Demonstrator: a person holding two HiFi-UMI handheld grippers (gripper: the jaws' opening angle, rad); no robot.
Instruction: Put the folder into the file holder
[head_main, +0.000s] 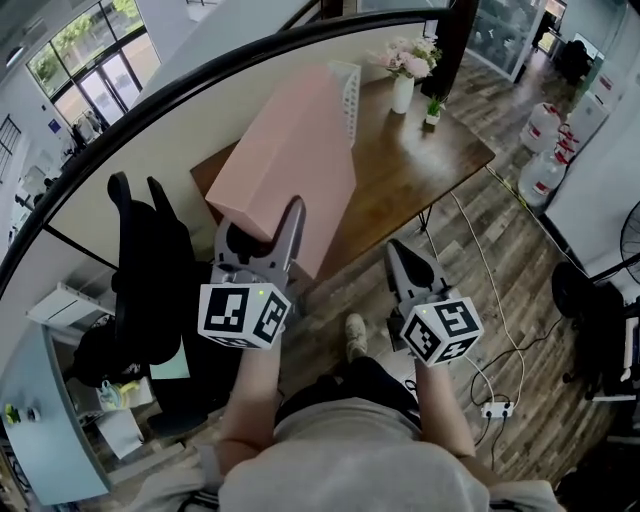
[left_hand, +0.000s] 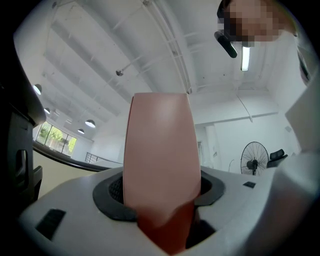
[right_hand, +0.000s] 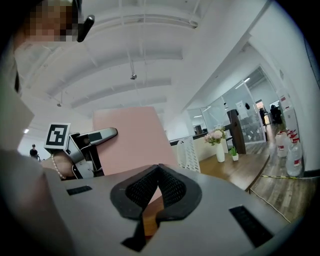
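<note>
The pink folder (head_main: 285, 160) looks matt and smooth, like card. The table (head_main: 430, 170) is grained wood with a soft sheen; on it stand a perforated file holder (head_main: 347, 92) and a glossy vase (head_main: 402, 96).

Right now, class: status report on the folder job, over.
Left gripper shut on pink folder. Right gripper shut, empty. Folder above table, not yet in file holder. Vase stands beside holder.
</note>
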